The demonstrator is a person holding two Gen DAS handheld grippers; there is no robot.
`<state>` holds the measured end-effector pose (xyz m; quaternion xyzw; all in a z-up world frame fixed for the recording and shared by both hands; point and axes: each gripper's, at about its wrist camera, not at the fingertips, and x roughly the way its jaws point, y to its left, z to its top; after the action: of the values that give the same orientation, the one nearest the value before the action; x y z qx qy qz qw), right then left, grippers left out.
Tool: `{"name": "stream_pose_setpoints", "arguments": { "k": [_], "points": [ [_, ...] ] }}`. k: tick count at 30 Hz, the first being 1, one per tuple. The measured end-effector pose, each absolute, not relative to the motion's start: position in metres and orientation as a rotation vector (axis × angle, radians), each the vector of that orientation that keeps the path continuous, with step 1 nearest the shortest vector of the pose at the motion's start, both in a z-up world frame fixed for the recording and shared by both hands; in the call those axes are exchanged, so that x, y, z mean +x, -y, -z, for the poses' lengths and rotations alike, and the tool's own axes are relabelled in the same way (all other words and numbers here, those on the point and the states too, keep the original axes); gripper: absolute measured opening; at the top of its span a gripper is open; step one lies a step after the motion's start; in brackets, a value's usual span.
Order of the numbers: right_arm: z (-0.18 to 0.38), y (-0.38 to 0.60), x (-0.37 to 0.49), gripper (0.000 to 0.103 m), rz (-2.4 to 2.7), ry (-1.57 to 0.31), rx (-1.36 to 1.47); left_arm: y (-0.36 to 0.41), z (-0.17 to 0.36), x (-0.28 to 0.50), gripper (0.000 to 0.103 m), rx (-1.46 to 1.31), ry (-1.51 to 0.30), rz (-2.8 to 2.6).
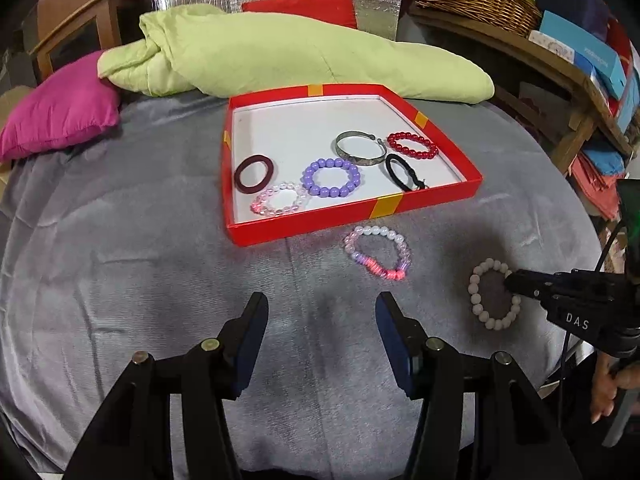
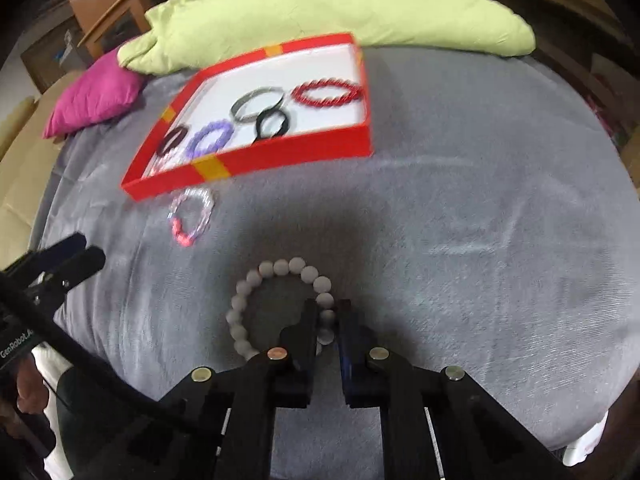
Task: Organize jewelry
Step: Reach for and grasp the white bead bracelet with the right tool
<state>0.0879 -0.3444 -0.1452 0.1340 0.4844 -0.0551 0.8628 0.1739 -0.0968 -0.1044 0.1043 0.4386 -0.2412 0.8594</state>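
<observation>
Right wrist: pale bead bracelet (image 2: 280,300) strand between jaws.

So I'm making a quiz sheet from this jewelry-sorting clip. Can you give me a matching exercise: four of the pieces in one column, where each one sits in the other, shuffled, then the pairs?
Things:
1. purple bead bracelet
2. white bead bracelet
3. pink and white bracelet
4. red bead bracelet

Places:
A. on the grey cloth just in front of the red tray
B. far right corner of the tray
C. between the fingers of the right gripper
D. middle of the tray, beside the silver bangle

Pairs: 1-D, 2-C, 3-A, 4-B
</observation>
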Motion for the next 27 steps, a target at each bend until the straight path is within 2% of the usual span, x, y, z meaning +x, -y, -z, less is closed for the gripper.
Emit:
{"name": "stream_pose_setpoints", "arguments": {
  "k": [5, 22, 23, 24, 26, 27],
  "points": [
    [0.128, 0.369, 0.082, 0.011, 0.162, -0.921, 0.396, 0.117, 0.110, 0.187, 0.057, 0.214, -0.957, 0.515],
    [0.128, 0.395, 0.079, 0.011, 0.199, -0.880, 0.533, 0.174, 0.145, 0.202, 0.058, 0.227, -1.031, 0.531],
    [0.128, 0.395, 0.079, 0.011, 0.200, -0.878, 0.534, 0.173, 0.146, 0.202, 0.049, 0.212, -1.032, 0.538],
    [0.128, 0.395, 0.079, 0.011, 0.200, -0.878, 0.536, 0.173, 0.147, 0.203, 0.034, 0.205, -1.034, 0.541],
    [0.128, 0.396, 0.079, 0.011, 0.200, -0.879, 0.543, 0.174, 0.149, 0.203, 0.022, 0.216, -1.024, 0.523],
    [0.129, 0.396, 0.079, 0.011, 0.200, -0.880, 0.545, 0.173, 0.149, 0.203, 0.022, 0.219, -1.019, 0.524]
  ]
}}
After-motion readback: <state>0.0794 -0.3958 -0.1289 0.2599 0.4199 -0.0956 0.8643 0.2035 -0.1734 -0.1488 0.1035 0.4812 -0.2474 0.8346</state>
